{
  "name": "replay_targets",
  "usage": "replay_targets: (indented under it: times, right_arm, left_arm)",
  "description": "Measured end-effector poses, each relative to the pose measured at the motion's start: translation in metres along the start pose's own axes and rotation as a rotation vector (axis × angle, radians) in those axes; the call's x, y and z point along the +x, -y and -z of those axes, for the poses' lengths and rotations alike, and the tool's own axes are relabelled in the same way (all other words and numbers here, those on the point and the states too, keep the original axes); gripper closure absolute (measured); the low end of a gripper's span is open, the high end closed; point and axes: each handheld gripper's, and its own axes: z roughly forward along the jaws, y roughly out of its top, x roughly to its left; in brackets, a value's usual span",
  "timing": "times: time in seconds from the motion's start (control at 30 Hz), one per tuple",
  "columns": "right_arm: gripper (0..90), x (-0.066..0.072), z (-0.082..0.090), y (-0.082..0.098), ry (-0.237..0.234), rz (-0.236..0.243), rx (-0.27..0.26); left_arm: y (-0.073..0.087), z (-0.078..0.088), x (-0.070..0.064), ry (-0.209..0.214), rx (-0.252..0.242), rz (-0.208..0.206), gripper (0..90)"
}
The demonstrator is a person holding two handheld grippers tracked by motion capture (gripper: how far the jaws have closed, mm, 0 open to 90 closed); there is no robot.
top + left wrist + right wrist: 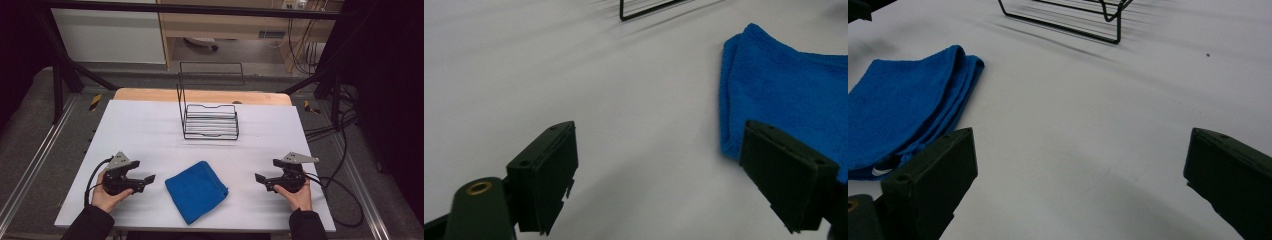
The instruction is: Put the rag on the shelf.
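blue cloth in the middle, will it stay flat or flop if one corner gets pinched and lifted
The blue cloth looks like soft terry folded into layers, so it would probably sag and partly unfold when lifted by a corner. The layered edge in the right gripper view suggests a pinch might catch only the top layers. It seems light, so a push would likely bunch it rather than slide it neatly on the table.

One folded blue towel [196, 190] lies on the white table [150, 135], between the fingertips of the two grippers and apart from both. One black wire rack [210, 117] stands beyond the fingertips, farther off than the towel. There are two grippers: the left gripper [148, 178] and the right gripper [260, 177], one in each of the person's two hands. Each has two black jaws, four in all, set wide apart with nothing between them.
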Motion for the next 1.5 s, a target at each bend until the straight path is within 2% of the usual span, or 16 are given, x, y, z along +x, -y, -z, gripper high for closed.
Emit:
replay_targets:
  times: [0.17,0.3,0.4,0.47,0.5,0.63,0.87,0.93,1.07,1.13,1.2,1.3,1.33,1.5]
  right_arm:
    - [1.6,0.006,-0.006,-0.001,-0.008,0.009,0.02]
    - [1.8,0.011,-0.011,-0.003,-0.016,0.015,0.023]
    - [2.1,0.015,-0.015,-0.005,-0.023,0.018,0.022]
    - [3.0,0.021,-0.019,-0.007,-0.021,0.028,0.029]
    - [3.0,0.021,-0.019,-0.007,-0.021,0.028,0.029]
    - [5.0,0.028,-0.027,-0.012,-0.031,0.046,0.028]
    - [12.4,0.045,-0.047,-0.028,-0.074,0.072,0.05]
    - [16.1,0.055,-0.057,-0.036,-0.098,0.087,0.055]
    - [20.0,0.065,-0.07,-0.045,-0.112,0.112,0.065]
    - [24.3,0.075,-0.086,-0.053,-0.122,0.134,0.083]
    - [25.4,0.078,-0.091,-0.055,-0.125,0.142,0.091]
    - [30.7,0.085,-0.109,-0.06,-0.126,0.158,0.103]
    - [32.3,0.088,-0.12,-0.061,-0.128,0.161,0.121]
    - [37.4,0.091,-0.138,-0.062,-0.131,0.15,0.157]
  left_arm:
    - [-0.003,-0.007,-0.01,0.019,0.019,0.0,20.5]
    - [-0.006,-0.012,-0.019,0.025,0.034,0.015,26.8]
    - [-0.008,-0.016,-0.028,0.02,0.046,0.023,34.7]
    - [-0.008,-0.02,-0.033,0.024,0.06,0.023,43.1]
    - [-0.009,-0.022,-0.035,0.024,0.071,0.018,43.1]
    - [-0.008,-0.028,-0.042,0.023,0.1,0.034,52.5]
    - [-0.007,-0.035,-0.047,-0.008,0.139,0.059,65.3]
    - [-0.006,-0.036,-0.047,-0.003,0.147,0.069,70.7]
    - [-0.004,-0.038,-0.047,0.006,0.173,0.077,76.8]
    - [-0.004,-0.039,-0.048,0.005,0.183,0.074,80.8]
    - [-0.004,-0.04,-0.049,0.008,0.189,0.068,81.7]
    - [-0.003,-0.04,-0.049,0.01,0.197,0.072,84.5]
    - [-0.003,-0.04,-0.05,0.009,0.198,0.074,85.2]
    - [-0.004,-0.041,-0.051,0.009,0.207,0.065,87.1]
